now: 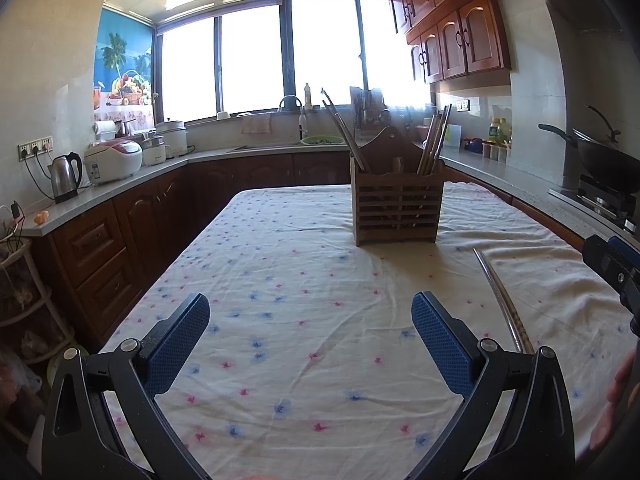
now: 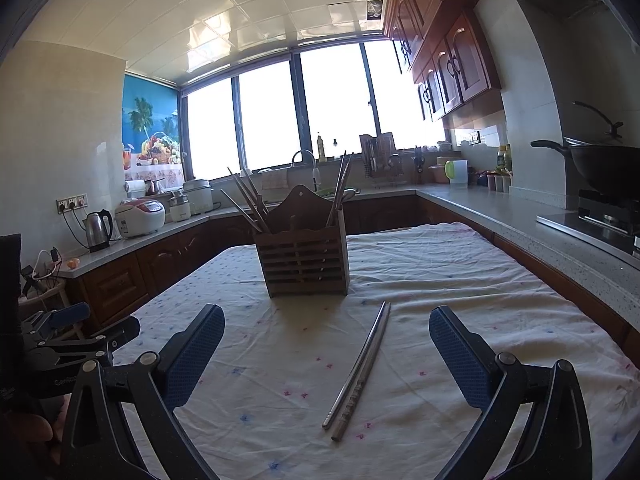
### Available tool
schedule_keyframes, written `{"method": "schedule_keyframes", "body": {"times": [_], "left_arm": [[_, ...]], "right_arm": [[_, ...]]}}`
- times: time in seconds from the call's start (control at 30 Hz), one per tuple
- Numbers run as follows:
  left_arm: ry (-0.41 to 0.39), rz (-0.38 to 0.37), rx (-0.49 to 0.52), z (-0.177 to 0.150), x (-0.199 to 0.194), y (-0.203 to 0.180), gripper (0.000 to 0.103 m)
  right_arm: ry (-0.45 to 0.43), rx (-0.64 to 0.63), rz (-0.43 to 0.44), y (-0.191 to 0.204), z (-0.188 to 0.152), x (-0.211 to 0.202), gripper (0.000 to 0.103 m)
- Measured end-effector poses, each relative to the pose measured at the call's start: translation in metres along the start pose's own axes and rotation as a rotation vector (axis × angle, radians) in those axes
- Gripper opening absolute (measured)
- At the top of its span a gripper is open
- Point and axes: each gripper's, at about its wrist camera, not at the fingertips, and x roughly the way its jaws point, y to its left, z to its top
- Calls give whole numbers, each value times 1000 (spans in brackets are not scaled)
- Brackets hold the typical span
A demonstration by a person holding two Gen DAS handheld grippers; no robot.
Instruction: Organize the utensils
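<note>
A home kitchen: wooden cabinets (image 1: 460, 40) line the wall above a grey bench (image 1: 132, 184) carrying a kettle (image 1: 66, 176) and rice cooker (image 1: 114, 160). A sink tap (image 1: 294, 110) sits under wide windows (image 1: 256, 56), and a wok (image 1: 600, 156) rests on a stove (image 1: 608, 200).

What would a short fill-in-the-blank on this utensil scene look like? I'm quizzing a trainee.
1. The metal chopsticks lie on the ____.
2. The wooden holder stands ____ on the table.
3. Both the left claw and the right claw are ____.
4. The loose chopsticks lie in front of the ____ claw.

Missing words: tablecloth; upright; open; right
</note>
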Motion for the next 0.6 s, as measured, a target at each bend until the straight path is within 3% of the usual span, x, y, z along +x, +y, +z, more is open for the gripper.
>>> {"method": "schedule_keyframes", "body": {"times": [0.6], "left_arm": [[7,-13,-9,1,1,3,103]], "right_arm": [[-6,-4,23,5,4,-1,103]]}}
